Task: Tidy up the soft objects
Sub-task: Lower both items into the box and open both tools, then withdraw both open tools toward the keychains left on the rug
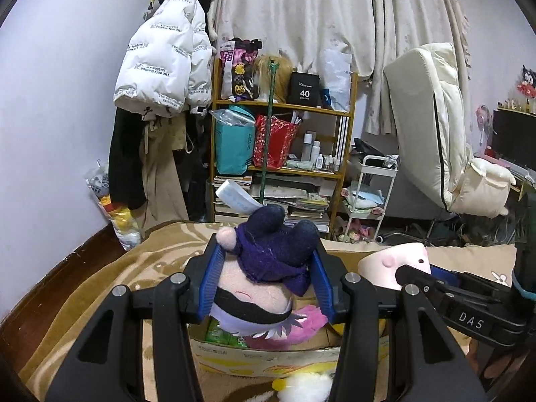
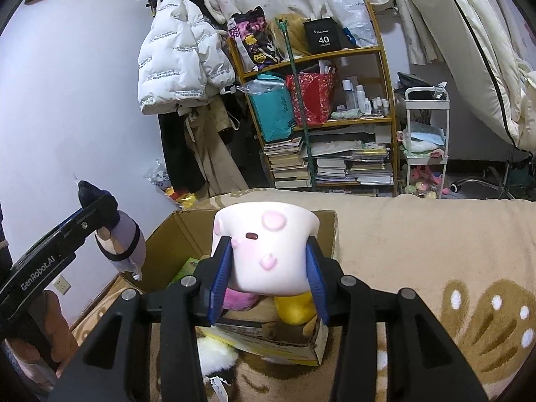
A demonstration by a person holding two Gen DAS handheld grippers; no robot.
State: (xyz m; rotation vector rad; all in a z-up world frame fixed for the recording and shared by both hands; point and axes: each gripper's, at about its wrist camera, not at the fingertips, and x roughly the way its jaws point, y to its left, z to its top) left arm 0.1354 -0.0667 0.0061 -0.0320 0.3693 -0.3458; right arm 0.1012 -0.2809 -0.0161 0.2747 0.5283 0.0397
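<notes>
My left gripper is shut on a plush doll with dark purple hair and a peach face, held above an open cardboard box on the bed. The doll also shows at the left of the right wrist view. My right gripper is shut on a white and pink plush, held over the same box; it shows in the left wrist view. Inside the box lie a pink plush, a yellow plush and a green packet.
A white fluffy toy lies on the tan blanket in front of the box. Beyond the bed stand a wooden shelf of bags and books, a coat rack with a white jacket, and a white trolley.
</notes>
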